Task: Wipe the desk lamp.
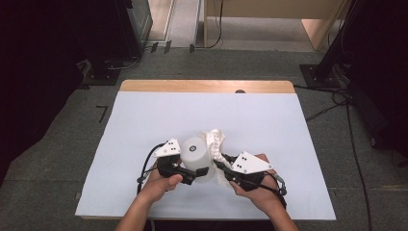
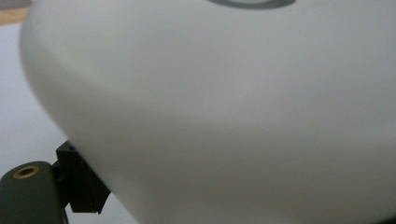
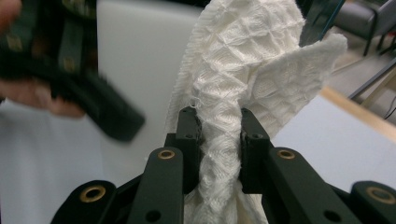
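**White on pale blue, with black tools**

The table cover (image 1: 159,115) is a plain, very pale blue-white sheet without any pattern; along its far edge runs a bare strip of light tan wood (image 1: 207,86). The cylinder (image 1: 196,153) near the middle is smooth matt white, with a grey ring marked on its top face. Just right of it, the cloth (image 3: 233,79) is white to cream, woven in a raised waffle grid of small squares. The left gripper (image 1: 192,174) and the right gripper (image 3: 218,135) are black, with brass-coloured rings at their joints, and each carries a pale grey three-cornered plate dotted with dark spots. The floor (image 1: 57,159) around the table is dull grey.
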{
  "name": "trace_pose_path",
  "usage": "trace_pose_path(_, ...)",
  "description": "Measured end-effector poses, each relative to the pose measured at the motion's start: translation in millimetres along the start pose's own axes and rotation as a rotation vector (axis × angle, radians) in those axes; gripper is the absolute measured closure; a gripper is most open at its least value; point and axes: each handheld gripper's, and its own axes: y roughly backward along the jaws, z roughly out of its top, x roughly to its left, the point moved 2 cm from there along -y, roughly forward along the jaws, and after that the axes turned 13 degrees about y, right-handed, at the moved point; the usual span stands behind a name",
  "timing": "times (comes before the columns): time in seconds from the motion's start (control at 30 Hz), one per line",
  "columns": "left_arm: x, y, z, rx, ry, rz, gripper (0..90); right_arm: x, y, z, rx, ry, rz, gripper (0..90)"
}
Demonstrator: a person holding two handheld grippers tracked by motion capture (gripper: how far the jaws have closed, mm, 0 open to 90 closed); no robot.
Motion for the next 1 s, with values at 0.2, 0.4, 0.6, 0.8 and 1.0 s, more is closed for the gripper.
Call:
trace_pose_path(0.2, 1.3, 0.3, 0.4, -0.013, 0.009, 0.007, 8.0, -2.8, -1.0, -4.7, 0.030, -0.012, 0.038, 74.7)
trace_pose_path(0.4, 9.3, 16.4, 5.2, -0.071, 0.044, -0.001, 8.0, 3.6, -18.2, -20.0, 0.165, 0.015, 0.135, 74.7)
trace_pose_path(0.6, 6.4, 6.8, -0.4, -0.015, 0.000, 0.027, 7.9, 2.6, -10.7, -8.3, 0.098, 0.002, 0.098, 74.7)
trace_pose_path(0.8, 0.4, -4.3, -4.2, 0.014, -0.011, 0.021, 8.0, -2.4, 1.0, -0.6, 0.007, -0.002, 0.024, 74.6)
trace_pose_path(1.0, 7.2, 8.0, 1.1, -0.042, 0.020, 0.021, 8.0, 0.3, -13.4, -17.9, 0.133, -0.004, 0.137, 74.4)
